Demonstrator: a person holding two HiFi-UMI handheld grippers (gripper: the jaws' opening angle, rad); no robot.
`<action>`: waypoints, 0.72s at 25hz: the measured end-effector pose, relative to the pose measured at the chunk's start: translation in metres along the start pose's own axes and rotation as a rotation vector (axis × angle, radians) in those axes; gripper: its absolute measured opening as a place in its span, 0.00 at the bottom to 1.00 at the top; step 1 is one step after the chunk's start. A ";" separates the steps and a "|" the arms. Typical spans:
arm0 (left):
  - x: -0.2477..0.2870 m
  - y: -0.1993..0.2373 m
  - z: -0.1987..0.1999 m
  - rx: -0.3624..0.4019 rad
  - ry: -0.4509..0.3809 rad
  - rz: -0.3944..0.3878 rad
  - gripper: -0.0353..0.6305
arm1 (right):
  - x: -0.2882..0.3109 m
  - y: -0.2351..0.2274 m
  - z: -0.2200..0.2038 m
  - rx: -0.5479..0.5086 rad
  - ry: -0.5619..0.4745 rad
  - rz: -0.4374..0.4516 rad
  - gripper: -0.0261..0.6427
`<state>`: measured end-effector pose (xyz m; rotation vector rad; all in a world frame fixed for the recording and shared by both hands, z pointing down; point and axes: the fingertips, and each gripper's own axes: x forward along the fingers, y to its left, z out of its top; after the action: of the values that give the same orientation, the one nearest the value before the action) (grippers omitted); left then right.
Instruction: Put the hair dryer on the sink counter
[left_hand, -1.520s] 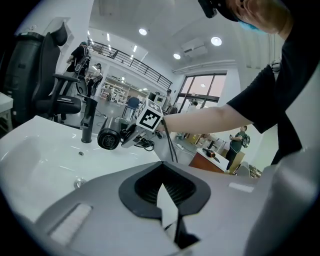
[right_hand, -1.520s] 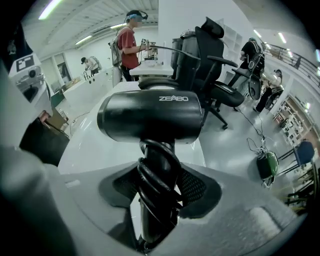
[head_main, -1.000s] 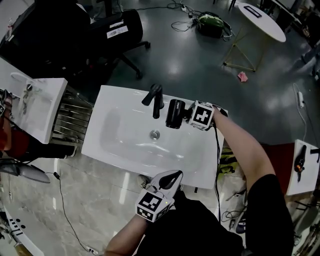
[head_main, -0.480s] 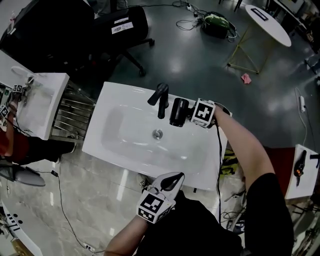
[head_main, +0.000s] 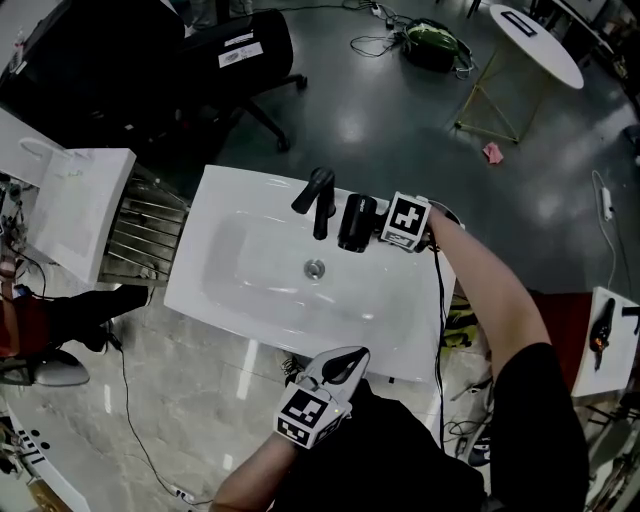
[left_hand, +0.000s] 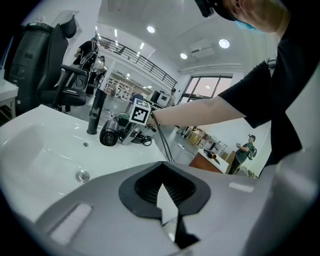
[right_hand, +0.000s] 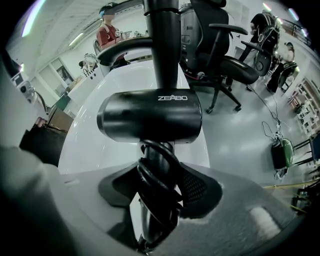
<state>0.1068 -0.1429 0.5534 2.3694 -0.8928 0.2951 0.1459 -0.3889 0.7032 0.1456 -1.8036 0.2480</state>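
1. Head view: overhead, looking steeply down on the white rectangular sink counter (head_main: 392, 330).
2. Left gripper view: low at its near edge, facing the far black tap (left_hand: 95, 112).
3. Right gripper view: close behind the black barrel-shaped hair dryer (right_hand: 150, 117), sharing that tap.

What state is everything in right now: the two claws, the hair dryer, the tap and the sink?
Right claw: shut on the cord-wrapped handle of the hair dryer.
Left claw: shut, empty, at the near edge of the sink.
Hair dryer: held, lying sideways beside the tap at the counter's back; whether it rests there is unclear.
Tap: no water running.
Sink: basin empty.
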 end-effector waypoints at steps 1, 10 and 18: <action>0.000 0.000 0.002 -0.005 0.004 0.003 0.06 | 0.000 0.000 0.000 0.000 0.001 0.002 0.36; 0.002 -0.002 0.004 -0.019 0.020 0.004 0.06 | 0.000 0.000 0.001 0.037 -0.028 0.006 0.38; 0.001 -0.007 0.001 0.001 0.006 -0.007 0.06 | -0.015 -0.003 0.001 0.080 -0.086 -0.004 0.40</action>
<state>0.1116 -0.1399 0.5500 2.3707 -0.8810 0.3000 0.1494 -0.3922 0.6883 0.2191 -1.8789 0.3154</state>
